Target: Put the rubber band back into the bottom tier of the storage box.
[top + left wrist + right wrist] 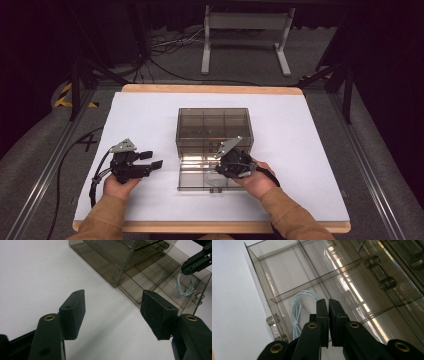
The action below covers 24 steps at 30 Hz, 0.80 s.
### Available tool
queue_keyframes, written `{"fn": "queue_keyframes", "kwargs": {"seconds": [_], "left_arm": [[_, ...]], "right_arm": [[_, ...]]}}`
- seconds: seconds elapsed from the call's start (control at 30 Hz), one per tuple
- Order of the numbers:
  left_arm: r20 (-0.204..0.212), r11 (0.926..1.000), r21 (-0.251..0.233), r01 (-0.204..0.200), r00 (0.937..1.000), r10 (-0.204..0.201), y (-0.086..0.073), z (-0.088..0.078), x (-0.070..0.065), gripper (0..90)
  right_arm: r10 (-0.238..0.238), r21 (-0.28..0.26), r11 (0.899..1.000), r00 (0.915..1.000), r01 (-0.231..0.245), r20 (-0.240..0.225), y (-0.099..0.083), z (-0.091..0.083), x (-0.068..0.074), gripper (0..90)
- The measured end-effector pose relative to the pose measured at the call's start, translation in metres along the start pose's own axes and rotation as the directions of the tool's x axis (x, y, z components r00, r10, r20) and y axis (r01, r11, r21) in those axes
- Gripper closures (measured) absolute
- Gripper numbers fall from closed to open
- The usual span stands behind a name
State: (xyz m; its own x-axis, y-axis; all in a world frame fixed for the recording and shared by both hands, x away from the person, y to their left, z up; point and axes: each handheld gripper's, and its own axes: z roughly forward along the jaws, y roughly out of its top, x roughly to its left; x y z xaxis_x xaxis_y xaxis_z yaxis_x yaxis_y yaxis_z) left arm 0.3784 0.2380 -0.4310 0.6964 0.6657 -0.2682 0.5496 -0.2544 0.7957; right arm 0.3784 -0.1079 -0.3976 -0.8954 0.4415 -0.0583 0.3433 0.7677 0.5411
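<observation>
right hand-held gripper (239, 167) closed, over drawer (192, 176)

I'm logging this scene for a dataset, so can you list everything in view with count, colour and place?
drawer box: one, smoky clear plastic, table middle
drawer: one, smoky clear, pulled out toward the person
cord: one, pale blue, coiled in a front compartment of the drawer
table: one, white top with wood edge
metal stand: one, grey, on the floor beyond the table
left gripper: black, jaws open, left of the drawer
right gripper: black, jaws shut, over the cord's compartment
</observation>
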Motion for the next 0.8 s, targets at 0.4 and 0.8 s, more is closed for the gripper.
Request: {"fn": "queue_keyframes", "kwargs": {"seconds": [0.4, 0.8], "left_arm": [[0.002, 1.0000, 0.001, 0.001, 1.0000, -0.001, 0.0001, 0.0003, 0.0000, 37.6], [0.002, 1.0000, 0.001, 0.000, 1.0000, 0.000, 0.0001, 0.0001, 0.0000, 37.6]], "right_arm": [[0.009, -0.034, 0.999, 0.9999, -0.009, 0.007, -0.0026, 0.0008, -0.0038, 78.3], [0.013, -0.050, 0.999, 0.9999, -0.013, 0.009, -0.0031, -0.0070, -0.0055, 86.2]]}}
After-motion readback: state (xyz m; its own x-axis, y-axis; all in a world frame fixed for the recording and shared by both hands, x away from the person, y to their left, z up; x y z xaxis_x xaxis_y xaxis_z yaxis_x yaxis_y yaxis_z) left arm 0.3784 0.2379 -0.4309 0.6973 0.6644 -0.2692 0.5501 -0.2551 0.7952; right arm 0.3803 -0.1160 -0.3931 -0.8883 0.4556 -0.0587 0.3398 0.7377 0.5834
